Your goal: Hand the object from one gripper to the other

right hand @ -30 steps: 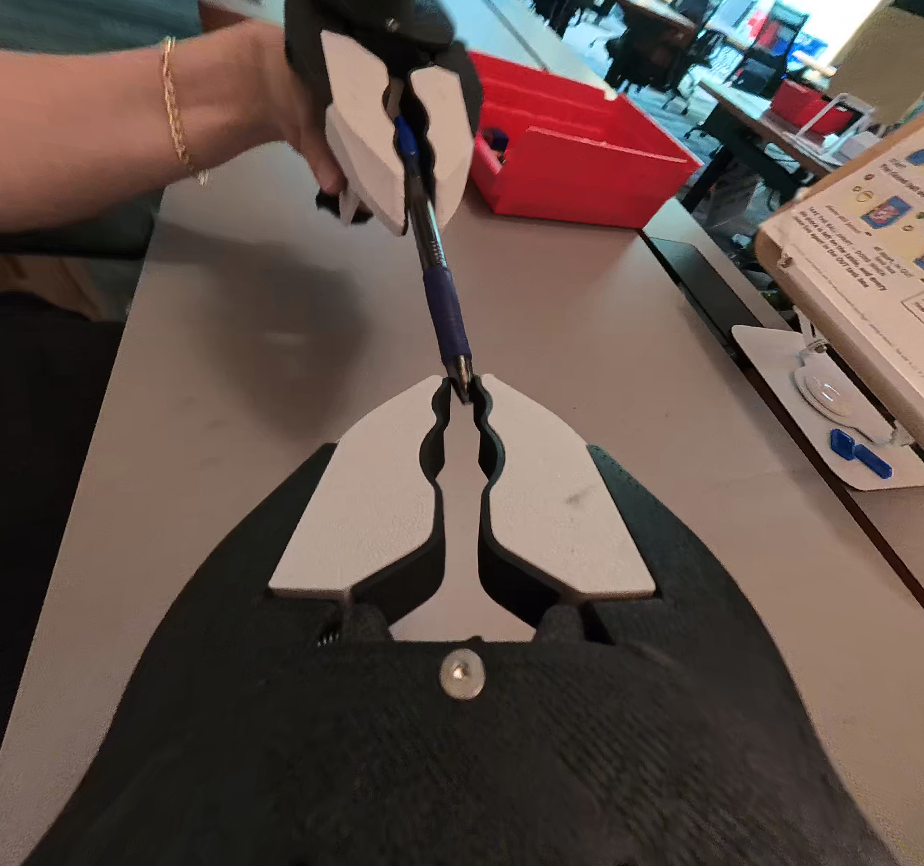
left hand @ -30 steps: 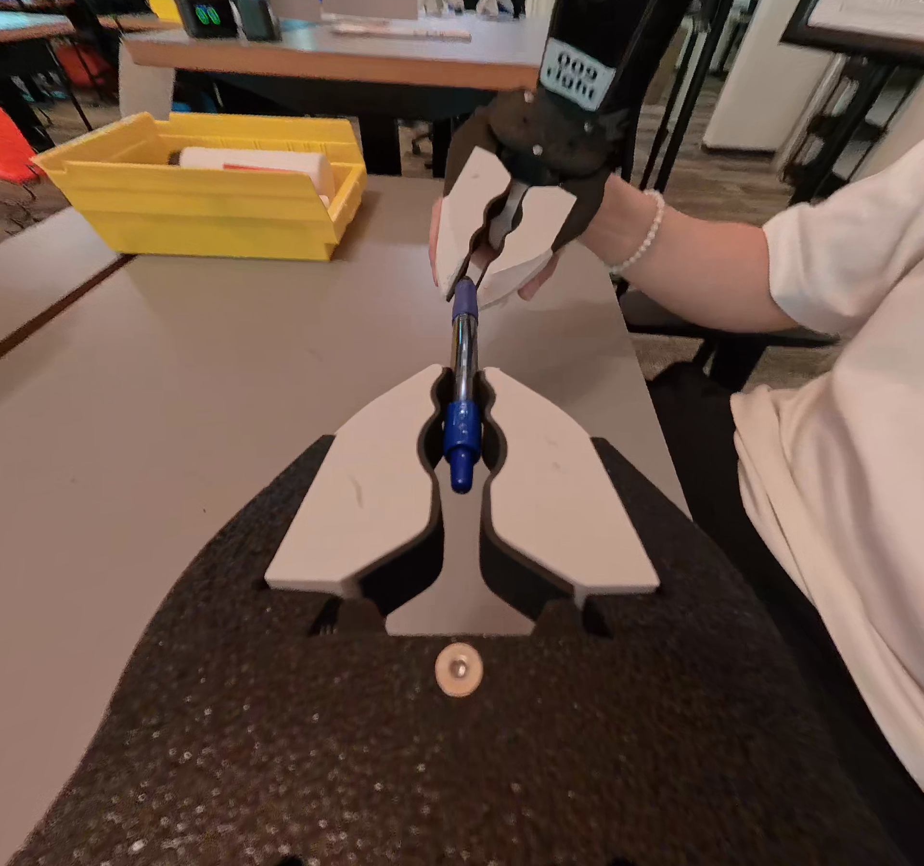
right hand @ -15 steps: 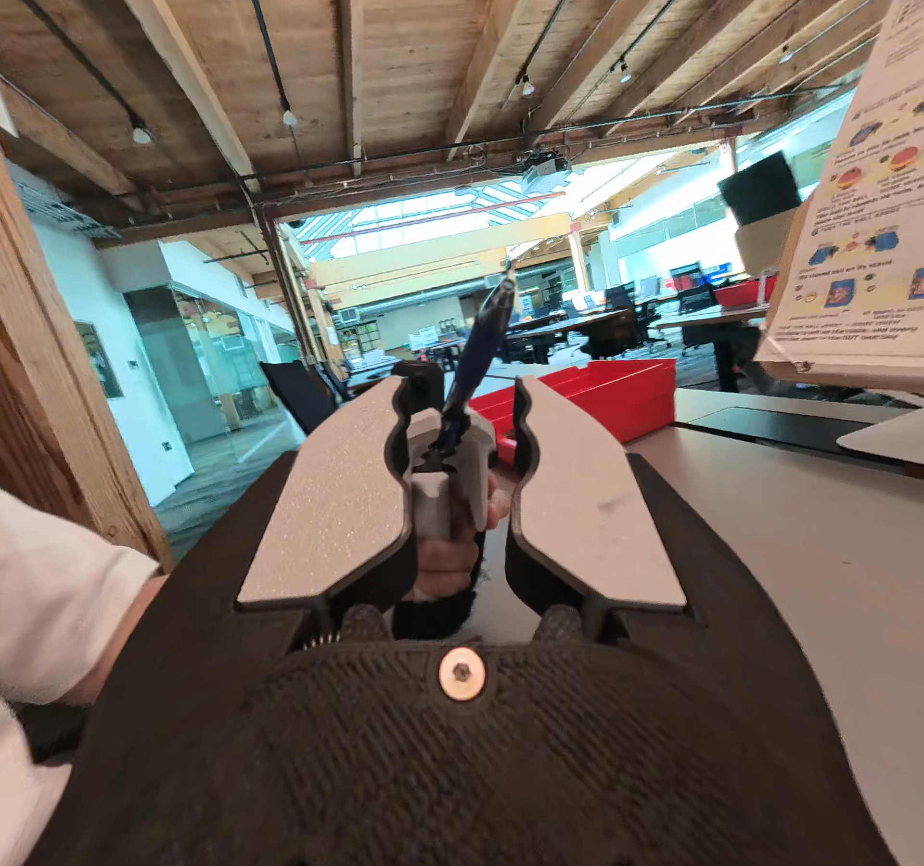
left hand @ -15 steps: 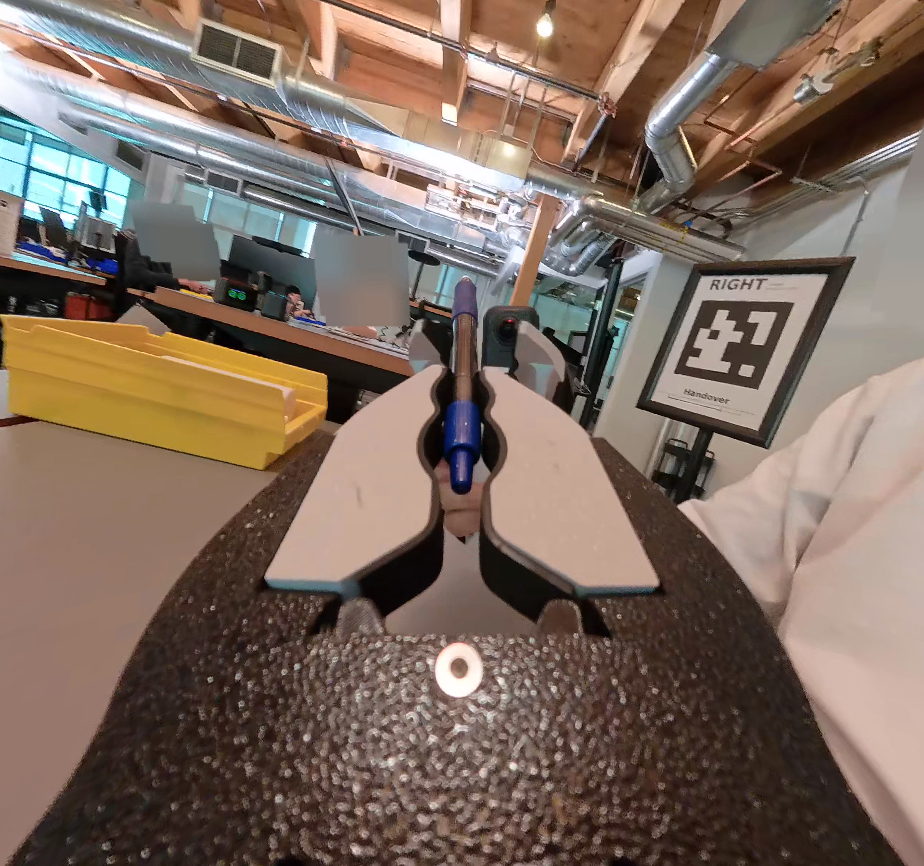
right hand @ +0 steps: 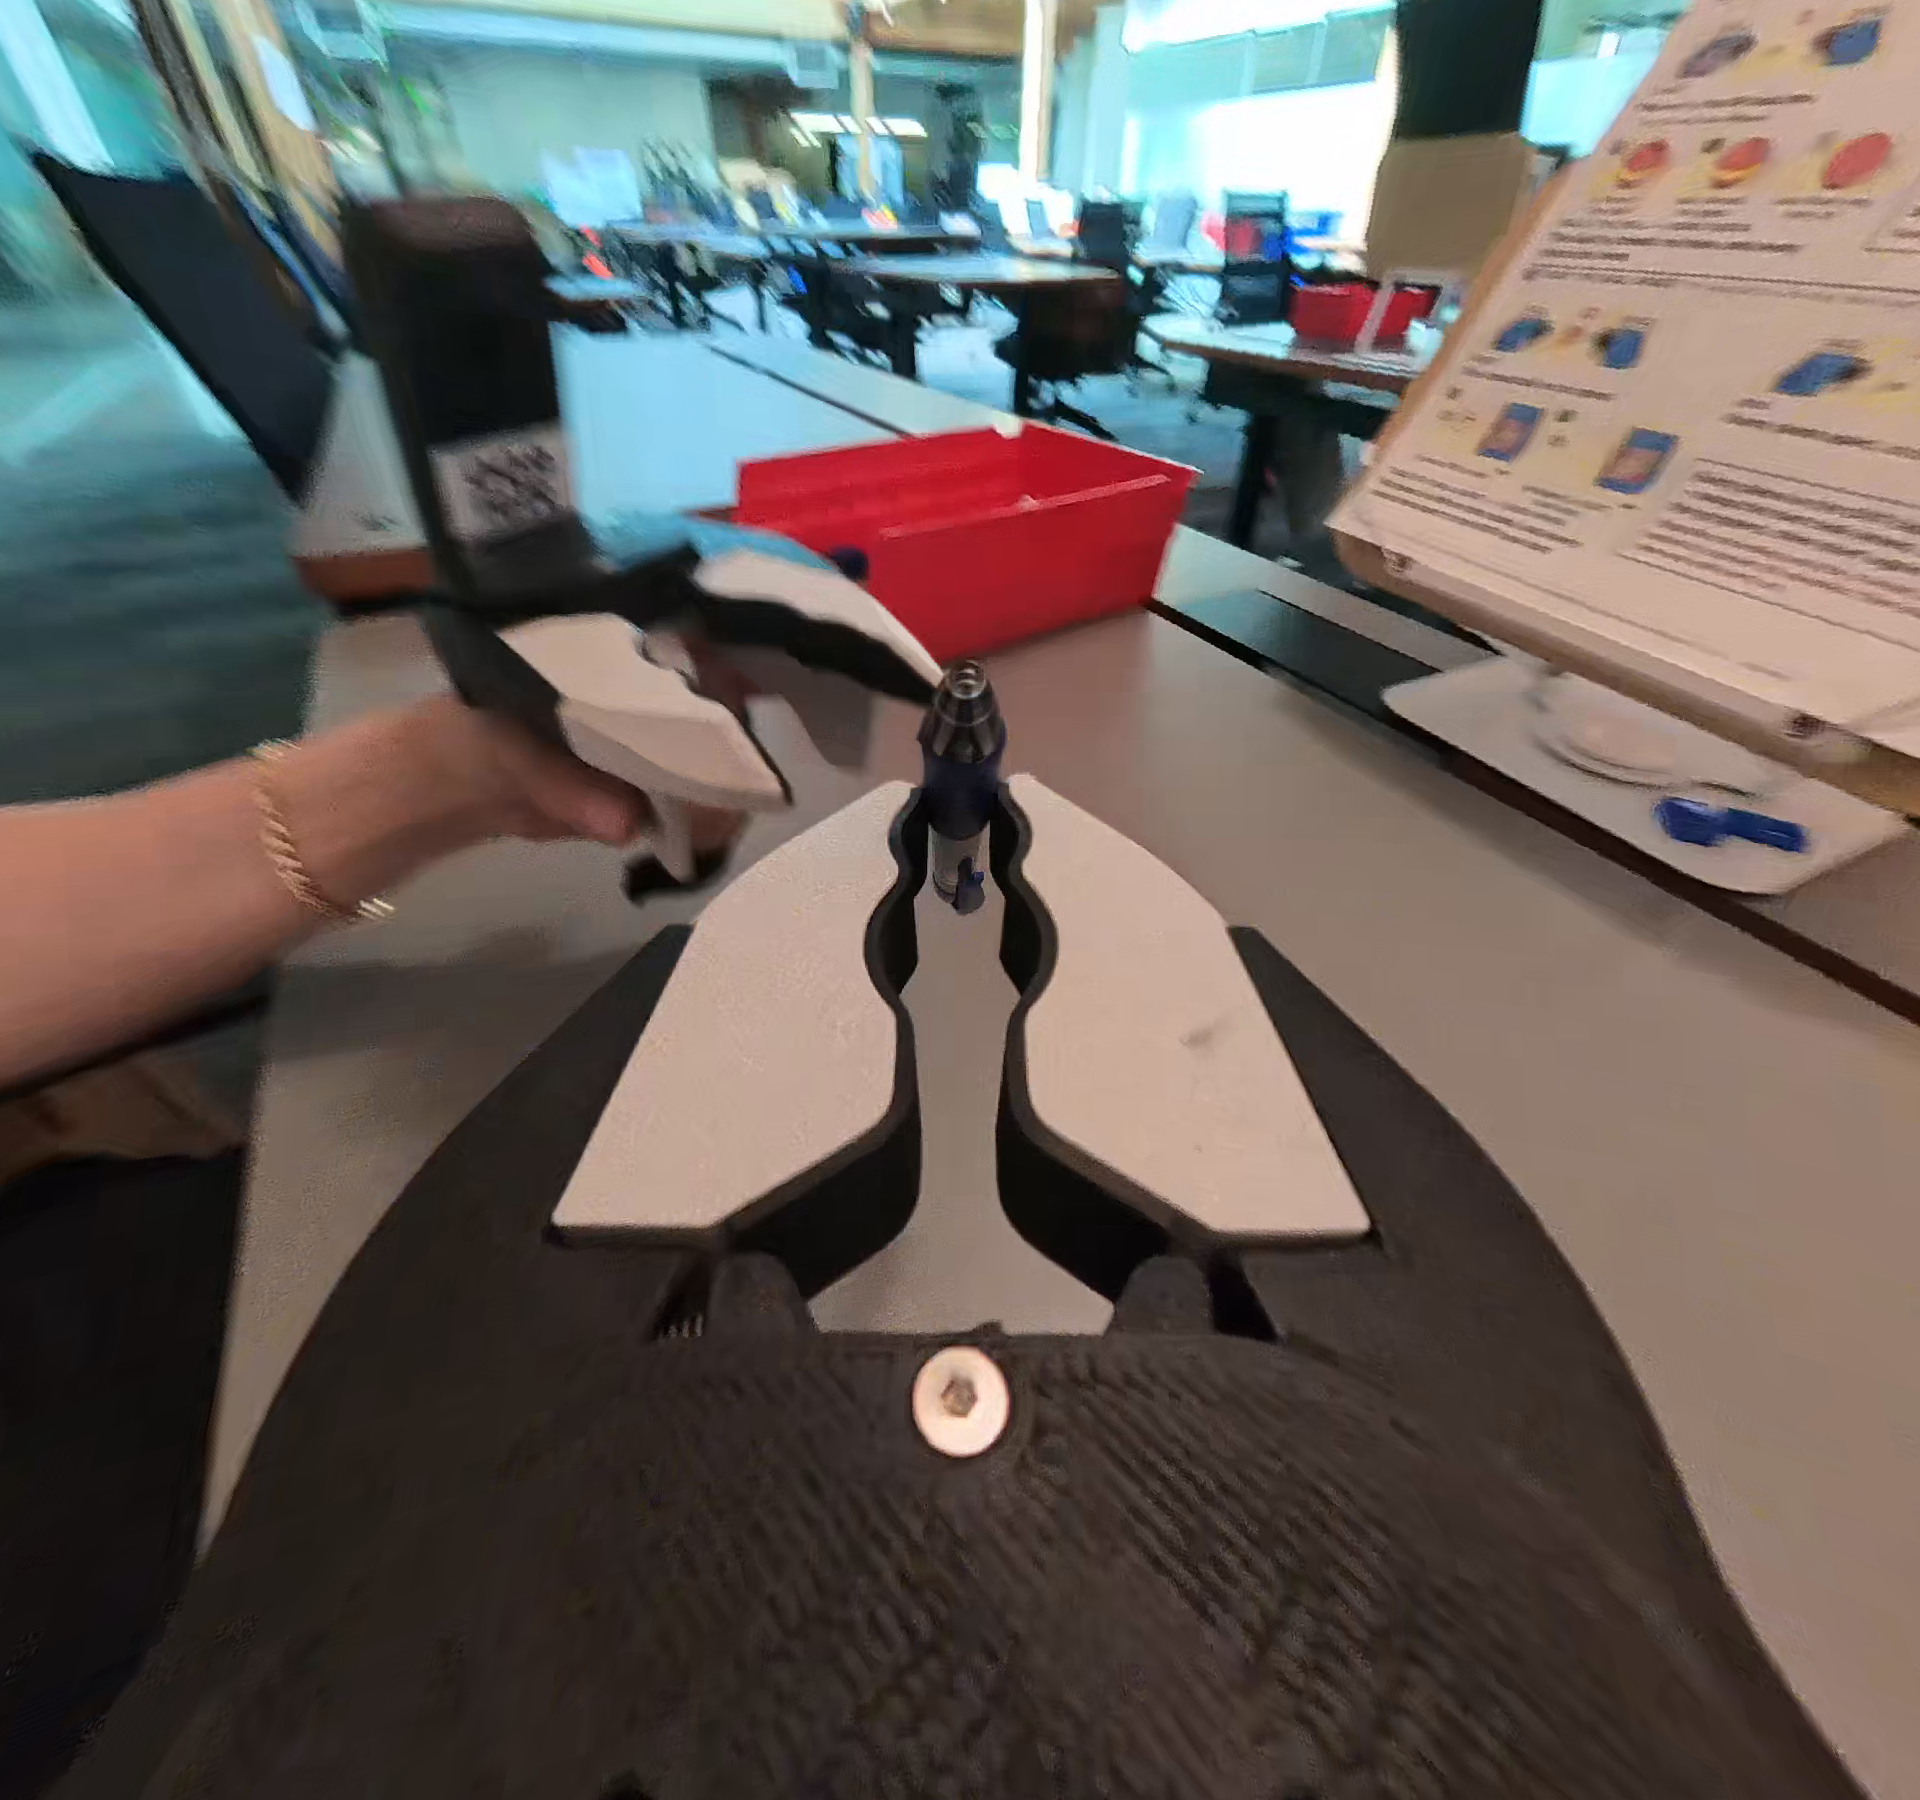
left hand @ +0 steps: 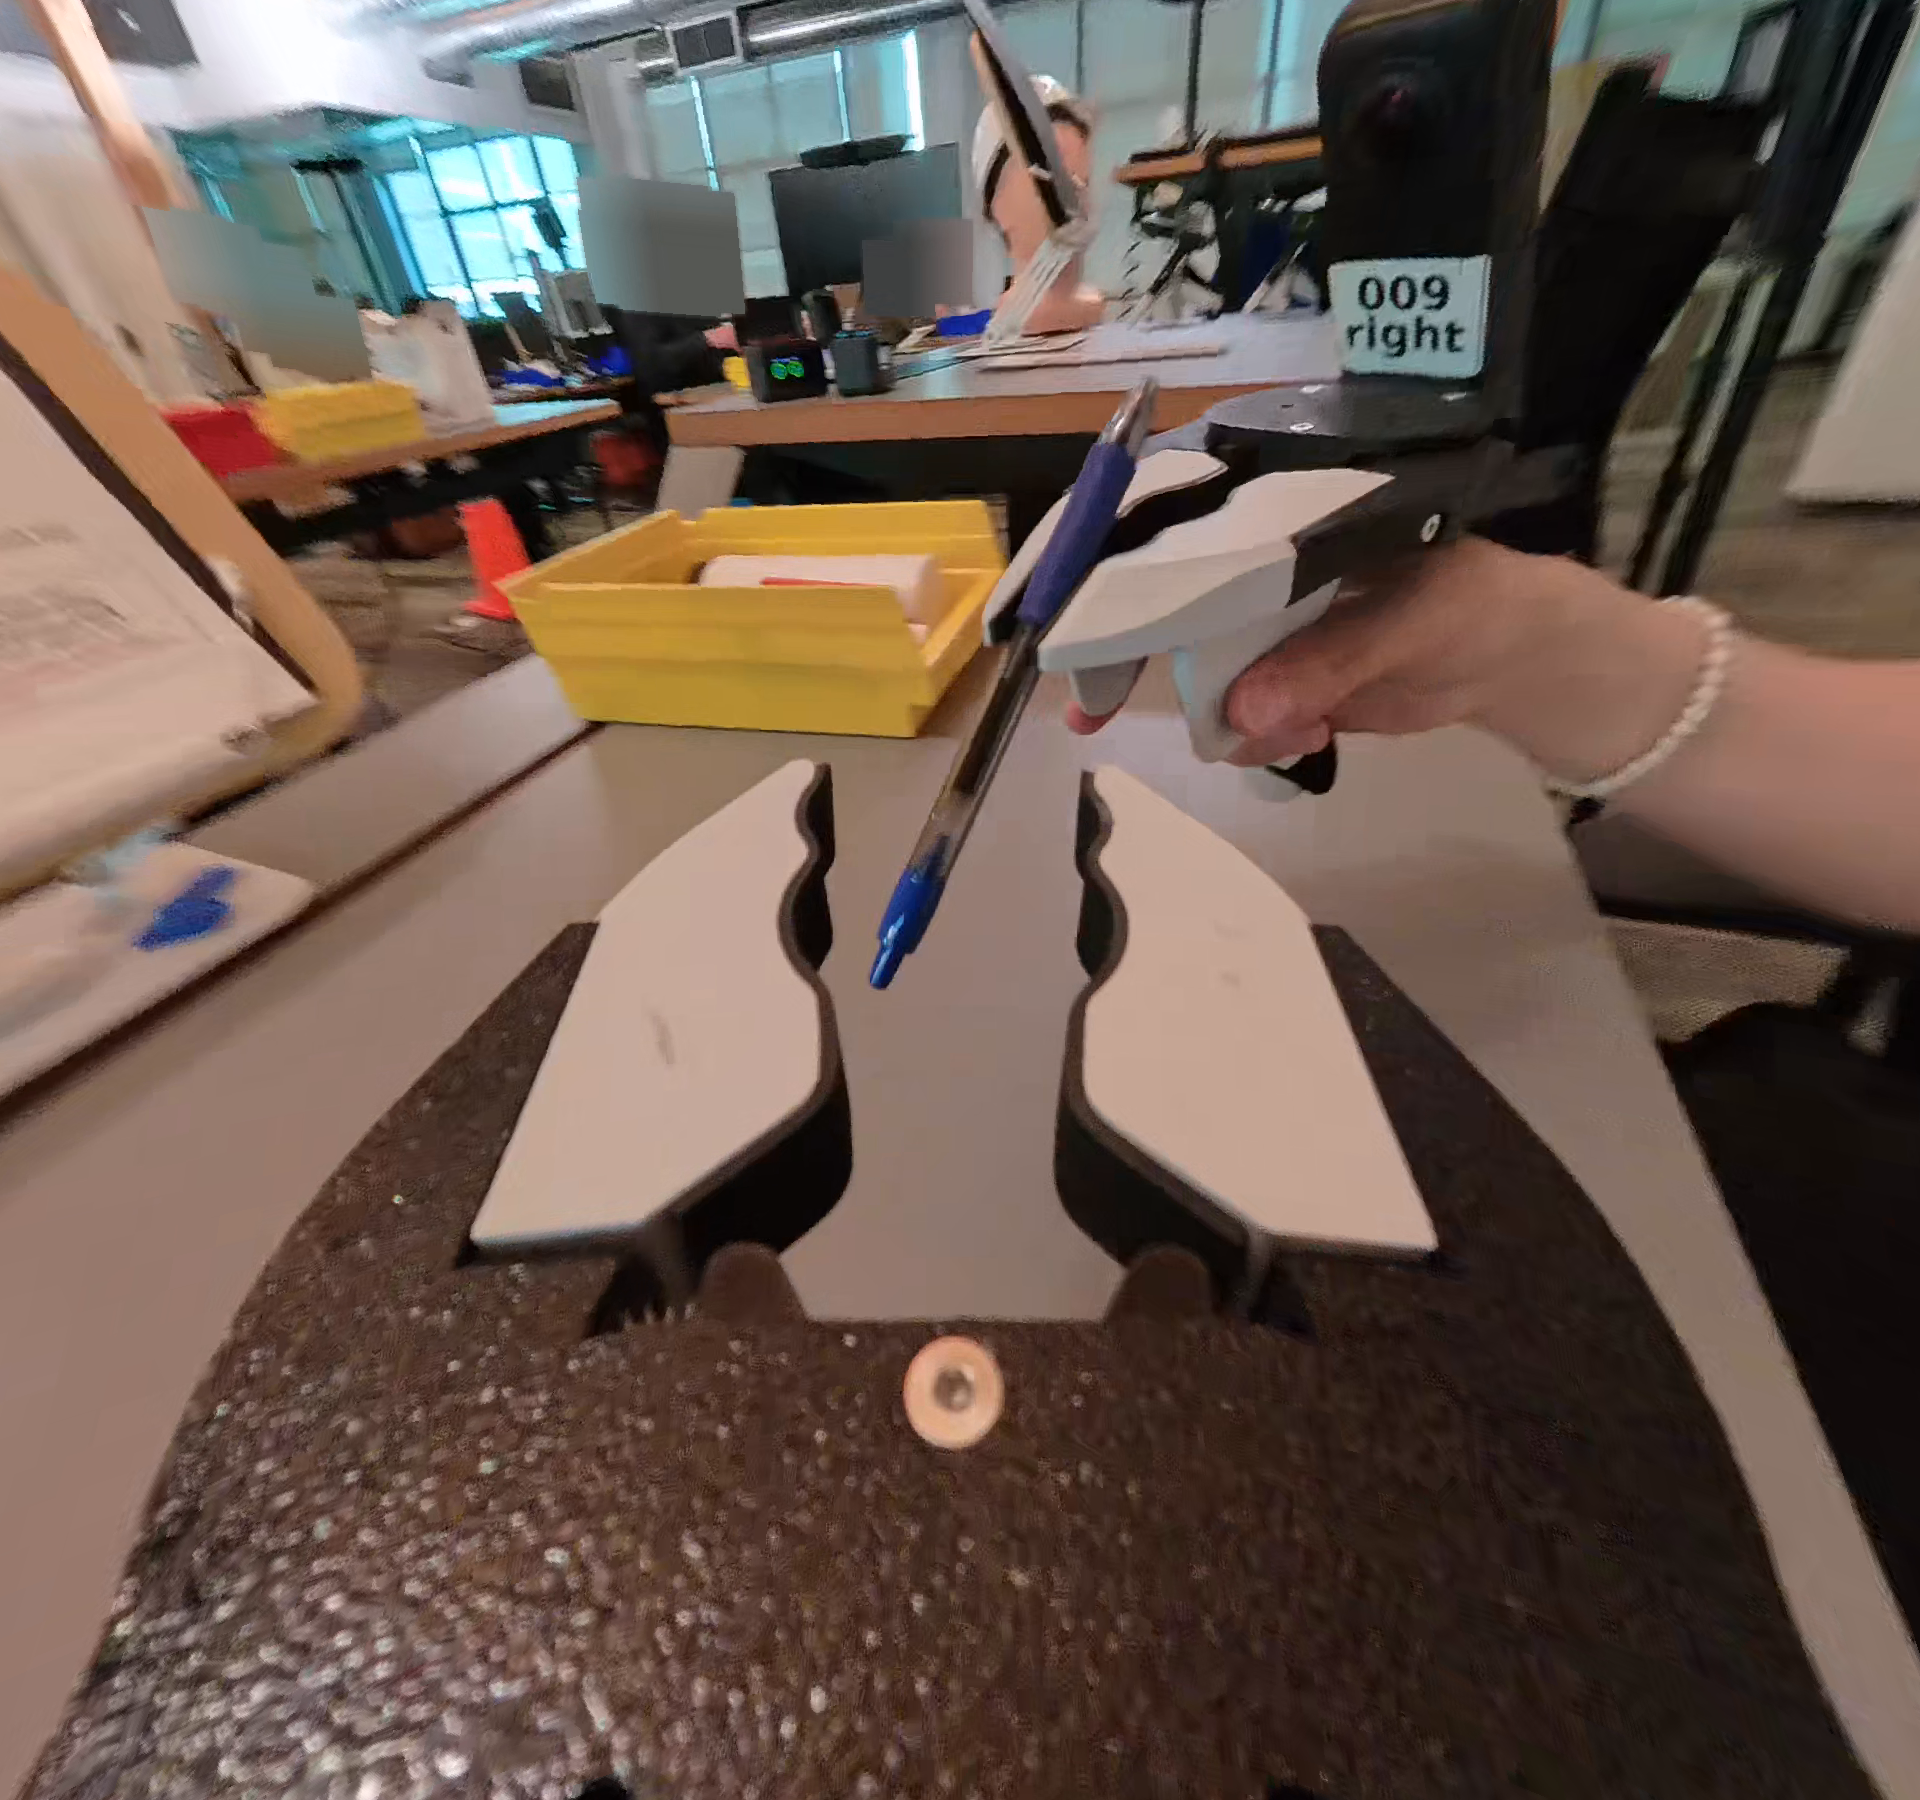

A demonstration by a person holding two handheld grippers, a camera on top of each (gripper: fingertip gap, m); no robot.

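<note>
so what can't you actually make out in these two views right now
- Yellow plastic bin, left wrist view: its front wall hides most of the white roll inside.
- Red plastic bin, right wrist view: its contents sit below the rim.
- Blue ballpoint pen, right wrist view: seen end-on, its barrel is hidden behind itself and the right gripper.
- Left gripper, right wrist view: motion blur smears it.

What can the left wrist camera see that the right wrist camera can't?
Only the left wrist view shows the yellow bin with a white roll inside.

Only the right wrist view shows the red bin and the instruction board on its stand.

Both show the blue pen clamped in the right gripper, the open left gripper, and the grey table.
</note>
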